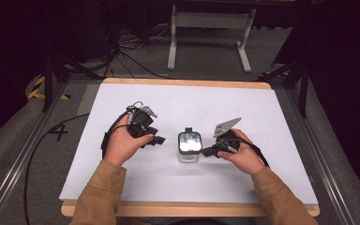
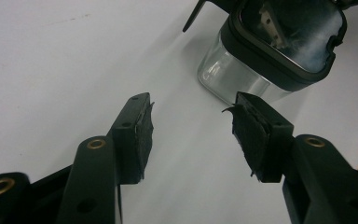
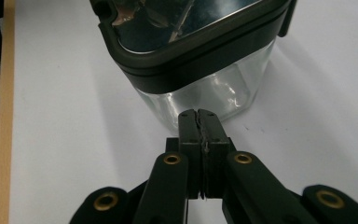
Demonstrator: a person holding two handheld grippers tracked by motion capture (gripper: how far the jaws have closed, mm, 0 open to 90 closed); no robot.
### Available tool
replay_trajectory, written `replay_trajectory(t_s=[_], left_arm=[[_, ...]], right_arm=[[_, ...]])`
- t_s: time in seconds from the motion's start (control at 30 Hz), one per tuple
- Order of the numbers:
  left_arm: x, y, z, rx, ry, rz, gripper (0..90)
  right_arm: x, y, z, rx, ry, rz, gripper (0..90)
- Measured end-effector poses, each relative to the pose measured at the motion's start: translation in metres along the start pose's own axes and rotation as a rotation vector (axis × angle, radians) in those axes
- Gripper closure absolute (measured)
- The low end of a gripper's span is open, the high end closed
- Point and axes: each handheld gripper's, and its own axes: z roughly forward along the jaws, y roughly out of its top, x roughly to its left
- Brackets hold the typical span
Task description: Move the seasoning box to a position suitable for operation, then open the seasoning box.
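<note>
Near the middle of the white desk (image 1: 262, 183) stands a small square glass jar (image 1: 189, 157) with a dark lid (image 1: 190, 141) clamped over its mouth. I have one tool on each side of it. My left tool (image 1: 158, 139) sits just to the jar's left, apart from it, with its two black jaws spread wide and nothing between them; in the left gripper view the pads (image 2: 141, 128) point toward the jar's clear wall (image 2: 223, 77) without touching it. My right tool (image 1: 207, 151) is on the jar's right, its jaws pressed flat together on nothing. In the right gripper view their joined tip (image 3: 199, 122) lies low against the glass wall (image 3: 214, 95), either touching or only just short of it; I cannot tell which.

I judge the jar to be rigid, fairly heavy for its size, and slick on its smooth sides, so a light pinch would likely slide. It would crack if knocked over or squeezed at a corner. The lid looks like stiffer plastic with a dark rim (image 3: 200, 56) that stands proud of the glass, and a small tab (image 1: 188, 130) shows at its far edge. The best hold, to my eye, is across two flat opposite walls just under that rim, where the lip would stop the jar slipping down through my pads. My left tool looks open widely enough for that span.
</note>
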Motion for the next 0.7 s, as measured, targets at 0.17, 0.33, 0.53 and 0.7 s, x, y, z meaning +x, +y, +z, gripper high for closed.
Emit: replay_trajectory(t_s=[0.17, 0.33, 0.53, 0.7], left_arm=[[0.003, 0.0, -0.003, -0.042, -0.005, 0.003, 48.7], [0.0, 0.006, -0.008, -0.151, -0.056, 0.043, 56.9], [-0.009, 0.017, -0.007, -0.228, -0.101, 0.098, 75.3], [-0.01, 0.026, -0.003, -0.228, -0.108, 0.127, 82.6]], right_arm=[[0.001, 0.001, -0.002, 0.008, 0.001, -0.011, 90.0], [-0.003, -0.002, -0.018, -0.031, -0.033, 0.018, 90.0], [-0.005, -0.008, -0.031, -0.068, -0.057, 0.04, 90.0], [-0.002, -0.012, -0.035, -0.084, -0.066, 0.053, 89.9]])
